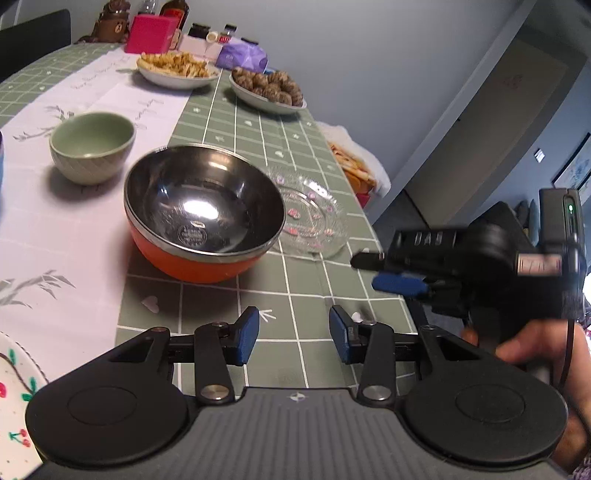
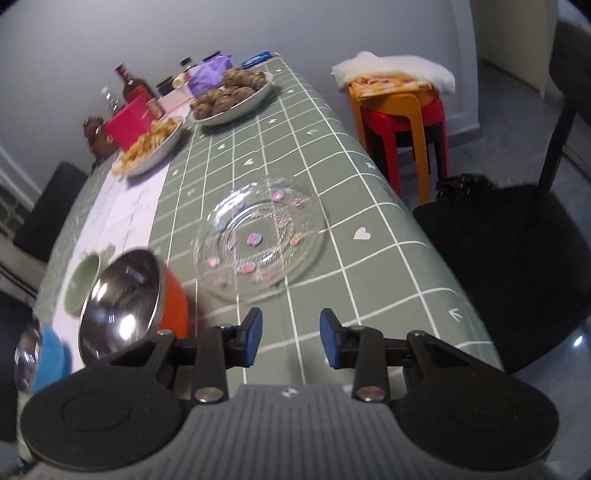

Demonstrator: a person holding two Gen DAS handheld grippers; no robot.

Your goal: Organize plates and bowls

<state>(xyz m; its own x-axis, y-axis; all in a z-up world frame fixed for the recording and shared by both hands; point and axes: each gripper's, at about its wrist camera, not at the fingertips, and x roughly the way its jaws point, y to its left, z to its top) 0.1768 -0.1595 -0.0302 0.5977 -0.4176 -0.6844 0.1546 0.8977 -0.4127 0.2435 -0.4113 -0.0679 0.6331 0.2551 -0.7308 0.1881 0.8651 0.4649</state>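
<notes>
An orange bowl with a steel inside (image 1: 203, 214) stands on the green checked tablecloth, just ahead of my left gripper (image 1: 293, 334), which is open and empty. A clear glass plate (image 1: 314, 218) lies right of the bowl. A green ceramic bowl (image 1: 92, 147) stands to the left on the white runner. In the right wrist view my right gripper (image 2: 290, 338) is open and empty, a short way in front of the glass plate (image 2: 258, 236); the orange bowl (image 2: 133, 306), green bowl (image 2: 83, 284) and a blue bowl (image 2: 44, 354) are at the left. The right gripper (image 1: 373, 273) also shows in the left view.
Two plates of food (image 1: 177, 70) (image 1: 267, 90) and bottles, jars and a pink box (image 1: 149, 33) stand at the far end. A cherry-patterned plate (image 1: 14, 410) is at the near left. Stacked stools (image 2: 402, 110) and a black chair (image 2: 517, 236) stand right of the table edge.
</notes>
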